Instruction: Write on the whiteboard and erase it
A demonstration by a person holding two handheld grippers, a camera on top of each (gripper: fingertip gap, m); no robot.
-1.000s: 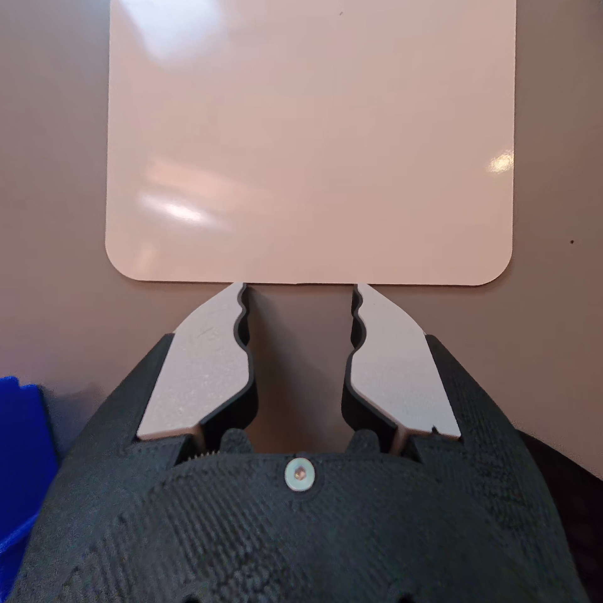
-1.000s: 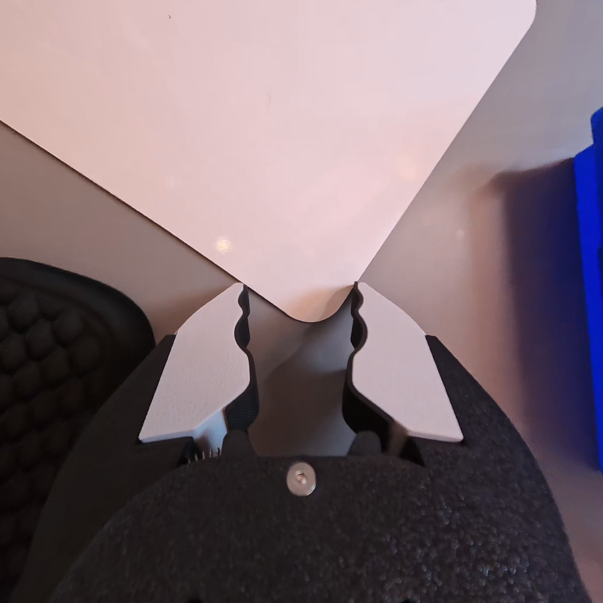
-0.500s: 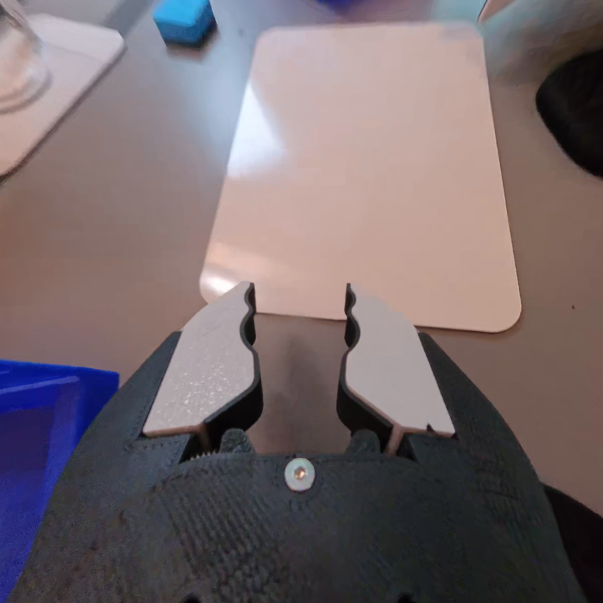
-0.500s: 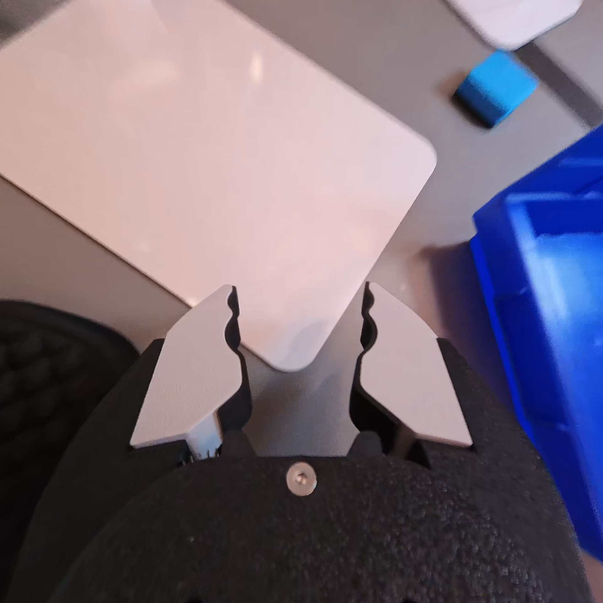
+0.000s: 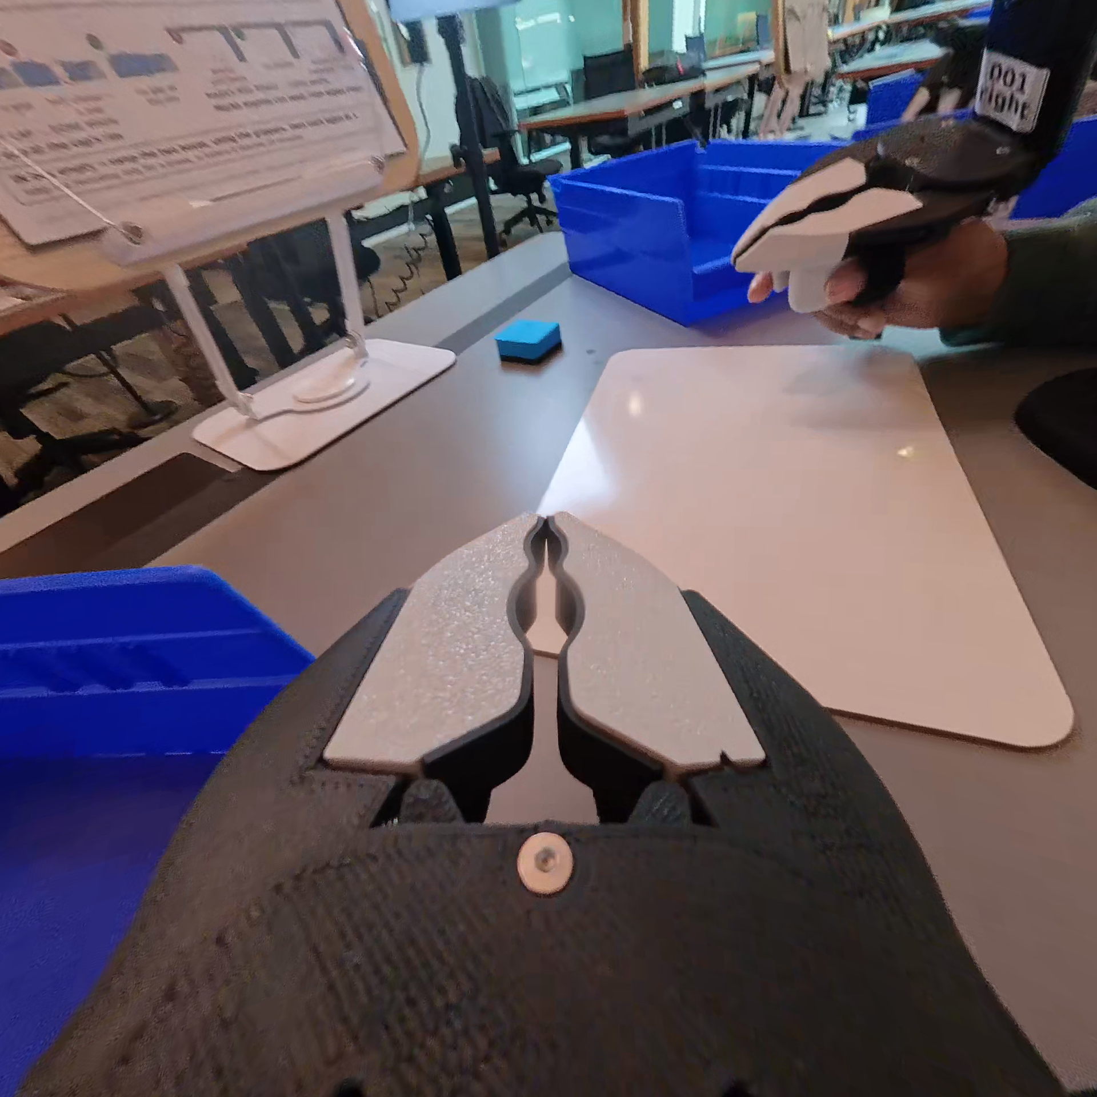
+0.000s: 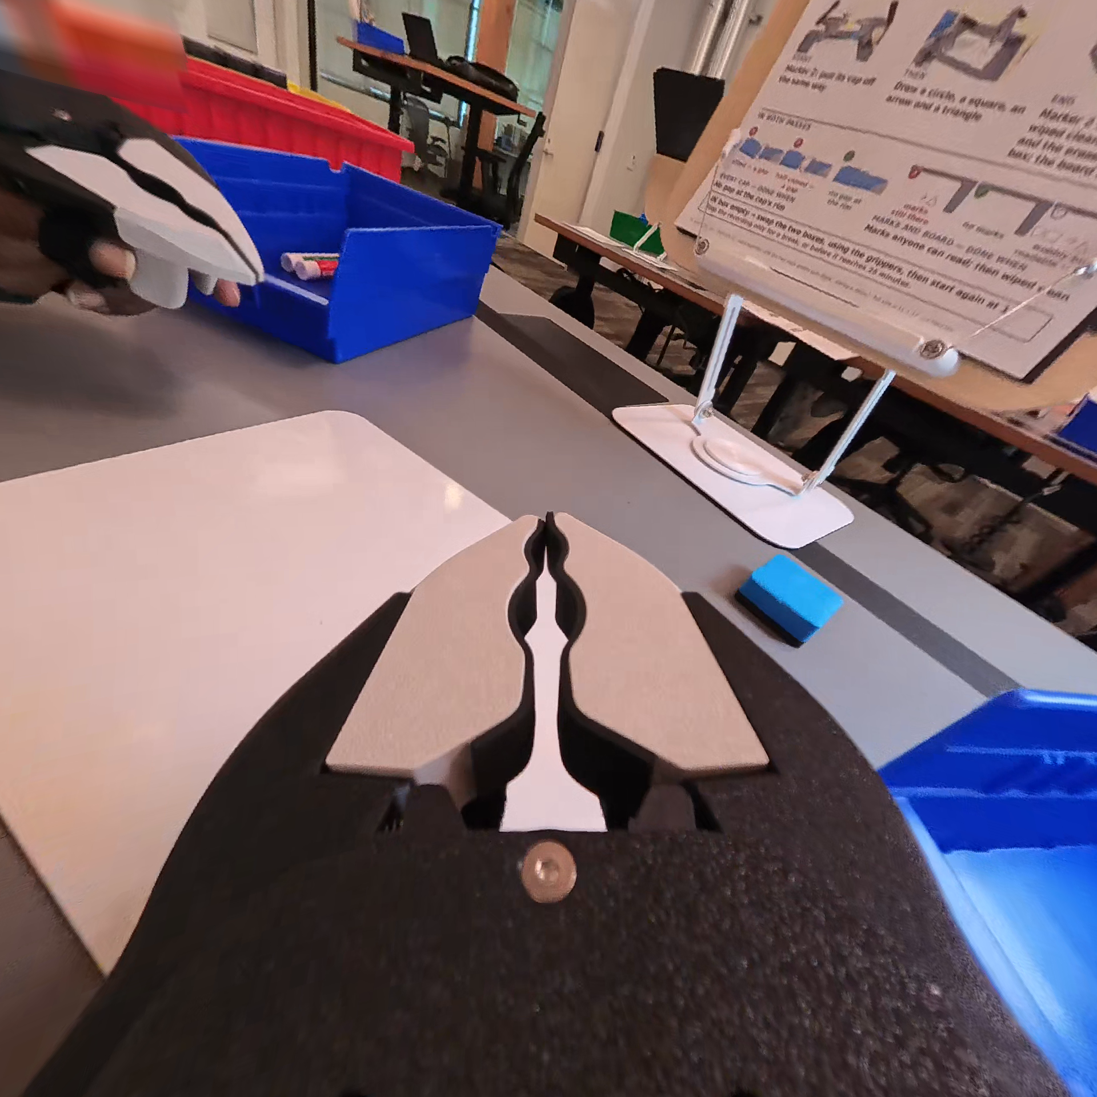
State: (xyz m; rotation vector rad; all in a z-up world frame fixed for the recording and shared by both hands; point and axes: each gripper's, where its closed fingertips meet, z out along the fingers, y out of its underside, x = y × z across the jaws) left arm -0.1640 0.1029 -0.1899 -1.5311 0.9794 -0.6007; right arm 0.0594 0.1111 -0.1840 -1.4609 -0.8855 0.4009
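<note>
A blank whiteboard (image 5: 795, 522) lies flat on the grey table; it also shows in the right wrist view (image 6: 208, 593). A blue eraser block (image 5: 528, 340) sits on the table beyond the board's far left corner, and in the right wrist view (image 6: 789, 598) it lies to the right of my fingers. My left gripper (image 5: 546, 519) is shut with nothing between its tips, raised above the board's near left edge. My right gripper (image 6: 547, 516) is shut and empty above the board's corner. It also shows in the left wrist view (image 5: 742, 258), held by a hand. Several markers (image 6: 310, 264) lie in a blue bin (image 6: 380, 285).
An instruction sheet on a white stand (image 5: 323, 403) stands at the table's far side, also in the right wrist view (image 6: 736, 481). Blue bins sit near each gripper (image 5: 107, 682) (image 6: 1009, 831), with another across the board (image 5: 665, 237). A red bin (image 6: 285, 119) stands behind.
Both grippers have lifted and tilted up from looking down at the board to looking across the table. Both sets of fingers have closed on air from wide open.
</note>
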